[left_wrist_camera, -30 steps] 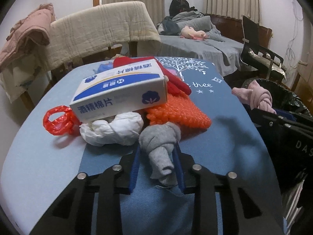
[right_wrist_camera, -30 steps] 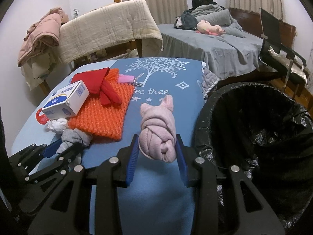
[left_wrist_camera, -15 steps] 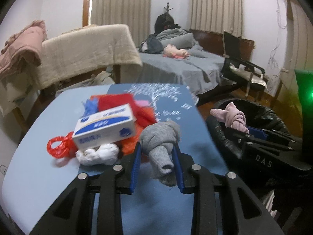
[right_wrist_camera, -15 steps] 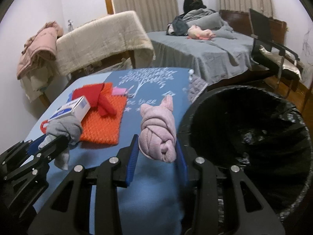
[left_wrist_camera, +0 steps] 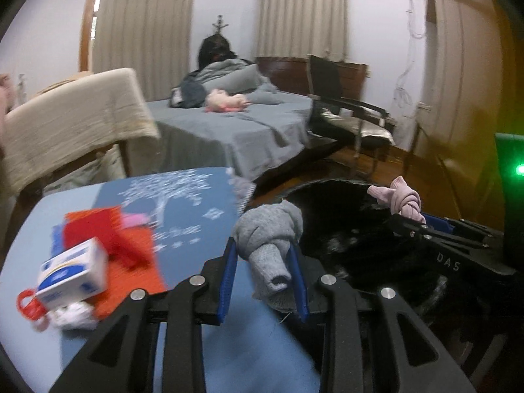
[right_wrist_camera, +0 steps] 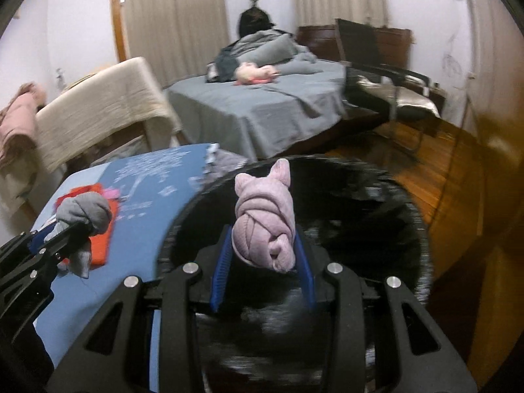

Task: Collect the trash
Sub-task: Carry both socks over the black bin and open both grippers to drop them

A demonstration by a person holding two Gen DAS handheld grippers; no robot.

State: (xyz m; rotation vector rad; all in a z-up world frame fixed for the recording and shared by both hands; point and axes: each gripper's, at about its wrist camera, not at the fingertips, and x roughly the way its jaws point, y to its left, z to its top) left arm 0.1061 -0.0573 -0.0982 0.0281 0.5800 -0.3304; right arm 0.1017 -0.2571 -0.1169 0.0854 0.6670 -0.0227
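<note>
My left gripper point(left_wrist_camera: 263, 255) is shut on a knotted grey sock point(left_wrist_camera: 267, 232), held in the air by the table's right edge, next to the black-lined trash bin point(left_wrist_camera: 344, 196). My right gripper point(right_wrist_camera: 263, 245) is shut on a knotted pink sock point(right_wrist_camera: 263, 222) and hangs over the open mouth of the trash bin point(right_wrist_camera: 360, 203). The left wrist view shows the pink sock point(left_wrist_camera: 398, 198) at the right above the bin. In the right wrist view the grey sock point(right_wrist_camera: 83, 211) sits at the left over the table.
On the blue table point(left_wrist_camera: 196, 235) lie a white and blue box point(left_wrist_camera: 72, 271), a red cloth point(left_wrist_camera: 104, 232) on an orange mat point(left_wrist_camera: 131, 262), a red plastic bag point(left_wrist_camera: 28, 304) and a white wad point(left_wrist_camera: 73, 317). Beyond stand a bed point(left_wrist_camera: 235, 127), a chair point(left_wrist_camera: 344, 114) and a blanket-draped rack point(left_wrist_camera: 65, 124).
Both grippers rose and swung right, away from the pile, each keeping its sock. The pink sock went from over the table to over the bin. The grey sock came up to the bin's edge.
</note>
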